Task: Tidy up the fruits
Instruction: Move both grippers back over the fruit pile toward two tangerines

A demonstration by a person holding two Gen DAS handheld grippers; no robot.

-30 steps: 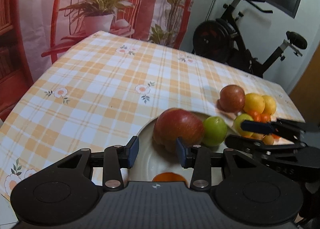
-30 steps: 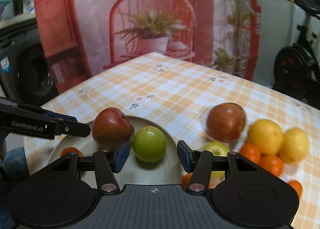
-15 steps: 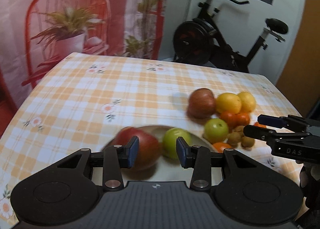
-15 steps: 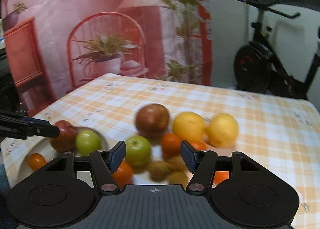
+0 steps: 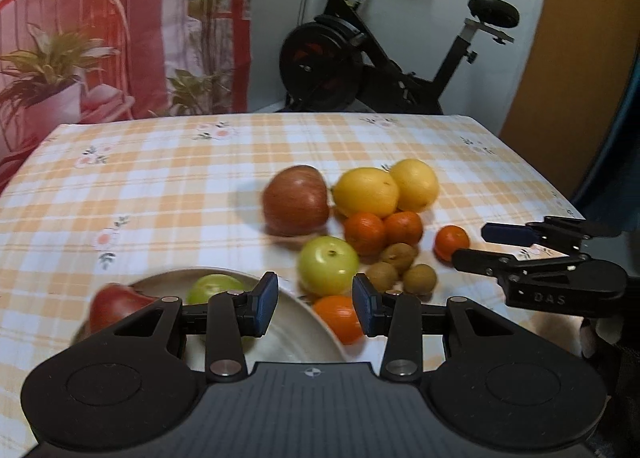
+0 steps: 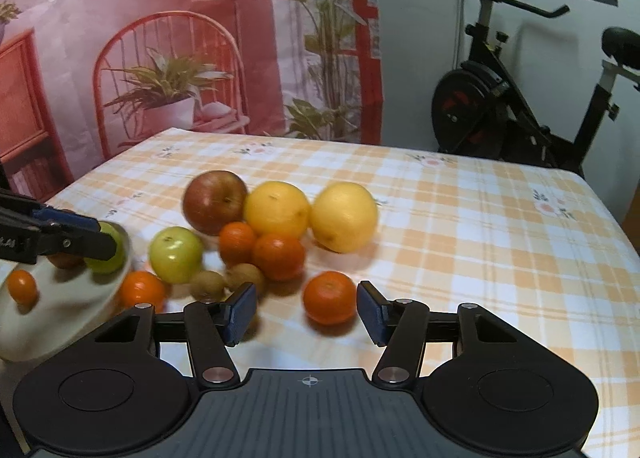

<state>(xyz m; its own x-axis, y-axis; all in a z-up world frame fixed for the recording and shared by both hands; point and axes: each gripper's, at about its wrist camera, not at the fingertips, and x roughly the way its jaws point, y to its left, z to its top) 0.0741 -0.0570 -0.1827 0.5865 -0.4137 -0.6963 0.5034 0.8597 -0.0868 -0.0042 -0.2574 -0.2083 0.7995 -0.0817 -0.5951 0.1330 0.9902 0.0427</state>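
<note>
Both grippers hover empty over a checked tablecloth strewn with fruit.

The black left gripper holds its blue-padded jaws apart with nothing between them, poised over the rim of the round cream plate, where a dark red apple and a small green apple sit. The black right gripper has just been narrowing its jaws, yet they stand apart, a lone small orange mandarin just ahead between them, untouched. On the orange-and-white plaid tablecloth the loose pile clusters: a large red apple, two yellow citrus fruits, a green apple, mandarins, small brown fruits.
</note>
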